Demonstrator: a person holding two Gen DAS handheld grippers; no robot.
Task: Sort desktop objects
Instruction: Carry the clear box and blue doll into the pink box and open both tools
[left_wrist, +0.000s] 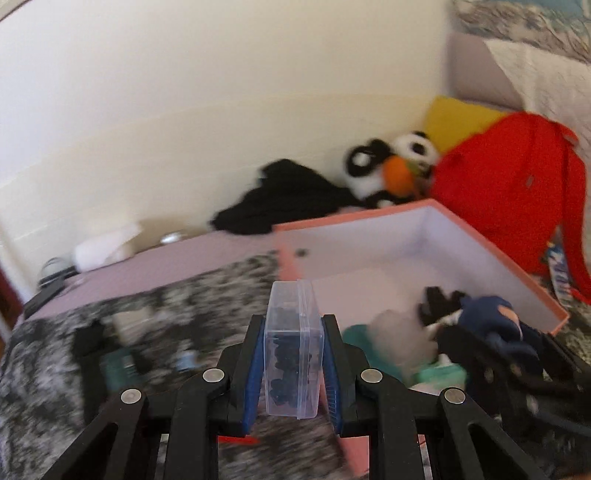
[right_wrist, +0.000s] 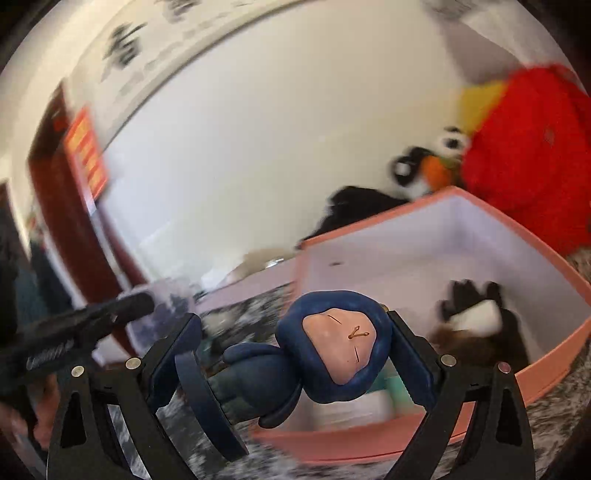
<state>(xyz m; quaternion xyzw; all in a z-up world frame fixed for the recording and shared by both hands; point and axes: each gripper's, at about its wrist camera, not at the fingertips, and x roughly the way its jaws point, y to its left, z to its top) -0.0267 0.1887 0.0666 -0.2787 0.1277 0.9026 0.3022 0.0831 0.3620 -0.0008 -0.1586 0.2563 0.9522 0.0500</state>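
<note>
1. Left wrist view: the left hand-held gripper (left_wrist: 293, 365) is clenched on a small clear plastic case (left_wrist: 293, 350). The blue pads (left_wrist: 255, 373) press on both of its flat sides. The case stands upright on its edge, and dark small pieces are inside it.
2. The case is held in the air just before the near left corner of a pink box (left_wrist: 369, 221). The box is open and white inside, and it lies on a black and white patterned cover (left_wrist: 55, 369).
3. In the box lie a black and white item (left_wrist: 439, 302) and some teal and white things, too blurred to name.
4. Behind the box are a red bag (left_wrist: 517, 184), a panda soft toy (left_wrist: 391, 162) and a black cloth (left_wrist: 284, 203), all near the wall.
5. Right wrist view: the right hand-held gripper (right_wrist: 295, 354) grasps a dark blue doll (right_wrist: 332, 350) with a pale pink face. The doll lies sideways between the fingers, its round base at the left finger and its head at the right one.
6. The doll is held above the near left edge of the pink box (right_wrist: 498, 218).
</note>
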